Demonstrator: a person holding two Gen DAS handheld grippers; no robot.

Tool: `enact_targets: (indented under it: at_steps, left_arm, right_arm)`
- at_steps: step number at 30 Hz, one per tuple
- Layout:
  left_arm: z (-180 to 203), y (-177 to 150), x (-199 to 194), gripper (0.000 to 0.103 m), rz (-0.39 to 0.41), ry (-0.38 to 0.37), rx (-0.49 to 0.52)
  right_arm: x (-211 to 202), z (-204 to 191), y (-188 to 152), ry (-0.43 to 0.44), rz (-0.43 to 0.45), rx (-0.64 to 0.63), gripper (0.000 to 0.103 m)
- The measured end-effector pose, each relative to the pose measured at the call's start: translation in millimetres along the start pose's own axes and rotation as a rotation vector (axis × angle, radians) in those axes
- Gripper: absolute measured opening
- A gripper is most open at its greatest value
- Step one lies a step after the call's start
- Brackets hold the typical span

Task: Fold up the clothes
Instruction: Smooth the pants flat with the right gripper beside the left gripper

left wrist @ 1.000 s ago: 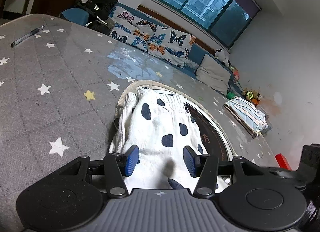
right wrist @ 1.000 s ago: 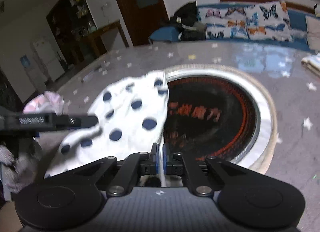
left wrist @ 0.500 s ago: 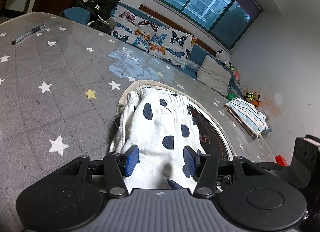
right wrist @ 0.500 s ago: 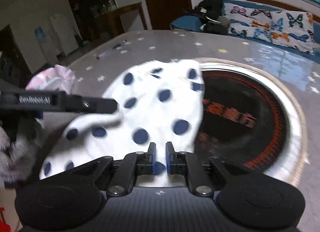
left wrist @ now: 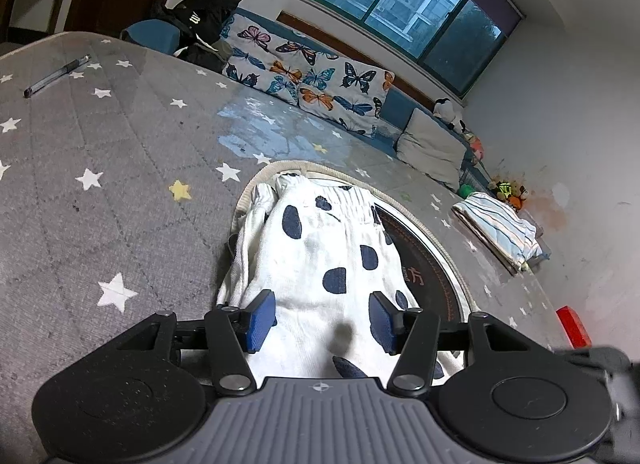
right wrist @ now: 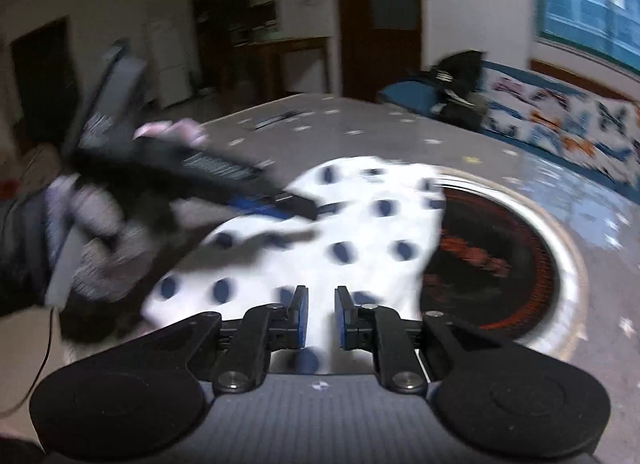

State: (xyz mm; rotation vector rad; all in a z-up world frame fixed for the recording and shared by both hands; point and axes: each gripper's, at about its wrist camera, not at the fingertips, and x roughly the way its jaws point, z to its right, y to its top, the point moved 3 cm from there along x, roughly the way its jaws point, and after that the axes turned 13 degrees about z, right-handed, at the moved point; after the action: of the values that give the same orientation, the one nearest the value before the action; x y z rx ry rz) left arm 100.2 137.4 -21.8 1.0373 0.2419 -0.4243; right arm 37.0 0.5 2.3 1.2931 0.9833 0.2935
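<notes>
A white garment with dark blue dots lies folded lengthwise on the grey star-print table, partly over a round black hotplate. My left gripper is open and hovers over its near end, holding nothing. In the right wrist view the same garment lies ahead, blurred by motion. My right gripper is open a little above the garment's near edge, with nothing between the pads. The left gripper shows there over the cloth's left side.
A folded striped garment lies at the table's far right. A pen lies far left. A red object sits at the right edge. A butterfly-print sofa with pillows stands behind the table. A pink crumpled cloth lies at left.
My right gripper has let go of the garment's edge and opened, drawing back over the cloth. The left gripper stayed open over the near end and barely moved.
</notes>
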Motion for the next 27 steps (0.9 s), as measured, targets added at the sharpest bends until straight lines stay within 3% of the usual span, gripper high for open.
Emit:
enact_targets:
  at_steps: [4, 10, 13, 20, 27]
  left_arm:
    - [0.6, -0.9, -1.4, 0.056, 0.002, 0.007, 0.004]
    - [1.2, -1.6, -0.7, 0.056, 0.002, 0.009, 0.009]
    - [1.9, -0.9, -1.1, 0.056, 0.001, 0.010, 0.009]
    - [13.2, 4.9, -19.9, 0.057, 0.031, -0.024, 0.007]
    - [42.6, -19.0, -52.0, 0.057, 0.010, -0.109, 0.065]
  right_arm:
    - [6.9, -6.1, -14.9, -0.020, -0.037, -0.013, 0.017]
    - [-17.3, 19.9, -33.2, -0.116, -0.040, 0.051, 0.017]
    - [-32.4, 27.0, -40.0, -0.148, -0.035, 0.064, 0.027]
    - [-61.1, 19.5, -30.2, -0.155, 0.039, 0.035, 0.028]
    - [-55.7, -9.0, -31.2, -0.042, 0.047, -0.017, 0.028]
